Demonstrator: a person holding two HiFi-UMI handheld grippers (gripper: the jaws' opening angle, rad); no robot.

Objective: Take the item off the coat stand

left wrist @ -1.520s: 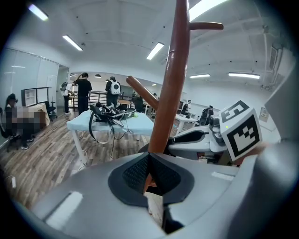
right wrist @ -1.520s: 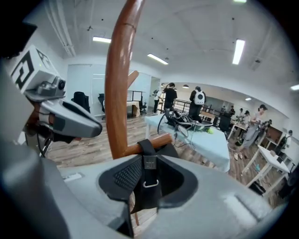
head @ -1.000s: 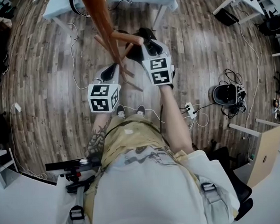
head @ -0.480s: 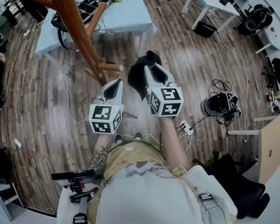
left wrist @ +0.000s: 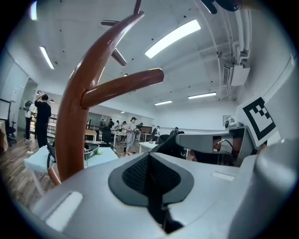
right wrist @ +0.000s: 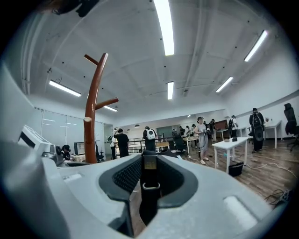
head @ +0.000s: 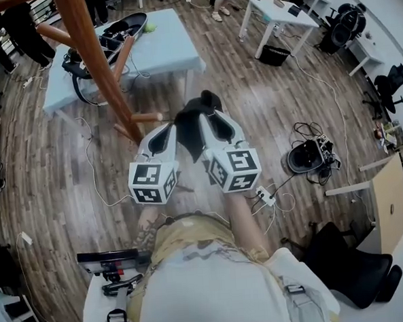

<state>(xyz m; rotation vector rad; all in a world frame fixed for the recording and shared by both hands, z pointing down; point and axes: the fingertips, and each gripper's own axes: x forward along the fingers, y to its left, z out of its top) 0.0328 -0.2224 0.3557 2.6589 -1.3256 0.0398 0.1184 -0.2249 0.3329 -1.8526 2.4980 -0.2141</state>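
Item (head: 191, 125), a black strap, is hanging clamped in the right gripper's (head: 211, 117) fingers, apart from the stand (head: 92, 68) and its pegs. Left gripper (head: 163, 131) is idling just beside it, fingers together, apparently empty. Removal is looking complete; only carrying away is remaining.

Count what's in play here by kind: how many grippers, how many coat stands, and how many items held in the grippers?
Grippers: 2, the left gripper and the right gripper
Coat stands: 1, the wooden coat stand
Held items: 1, the black item, clamped by both grippers
Total: 4
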